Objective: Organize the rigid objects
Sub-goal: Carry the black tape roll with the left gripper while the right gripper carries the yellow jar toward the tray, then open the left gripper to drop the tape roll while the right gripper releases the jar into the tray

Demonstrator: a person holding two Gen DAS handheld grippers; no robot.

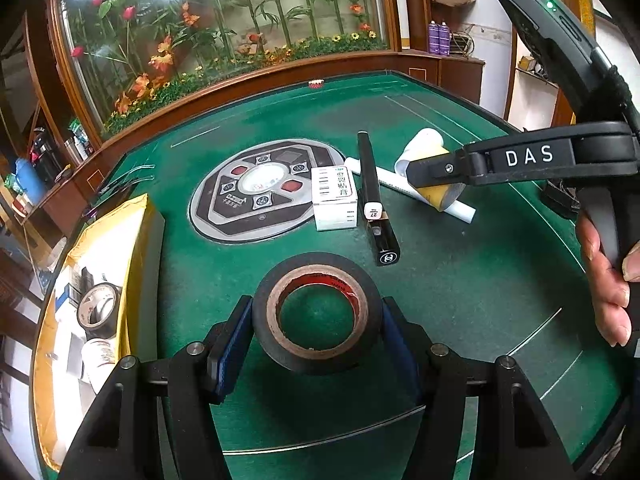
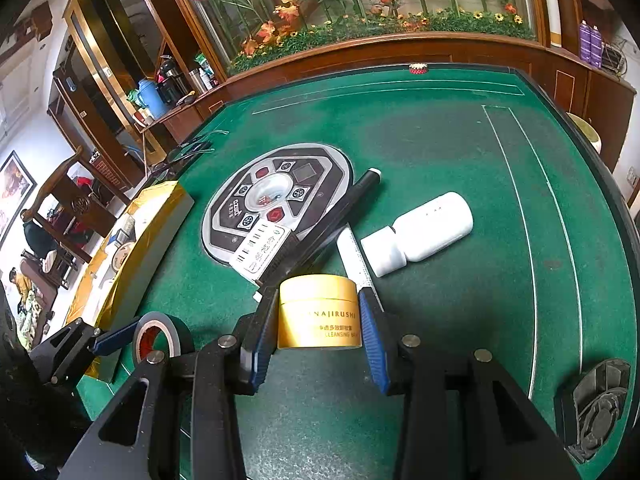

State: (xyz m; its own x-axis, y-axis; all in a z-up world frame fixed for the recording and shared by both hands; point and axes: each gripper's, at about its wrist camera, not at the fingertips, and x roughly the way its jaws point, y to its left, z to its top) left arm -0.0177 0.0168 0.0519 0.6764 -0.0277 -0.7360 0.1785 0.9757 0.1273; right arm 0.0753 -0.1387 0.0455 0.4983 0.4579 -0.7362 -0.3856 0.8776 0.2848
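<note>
- Left gripper [image 1: 318, 334]: fingers straddle the tape [image 1: 318, 316] on the near worktop [image 1: 460, 280], not clearly clamped; close squarely before lifting toward the left box [image 1: 136, 240].
- Right gripper [image 2: 318, 322]: fingers grip the jar [image 2: 318, 312]; lift straight, clear of the bottle [image 2: 420, 232].

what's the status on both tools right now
Left tool straddling black tape roll, right tool around yellow jar. White bottle lies just beyond.

Home game room: green mahjong table [image 1: 460, 280]
</note>
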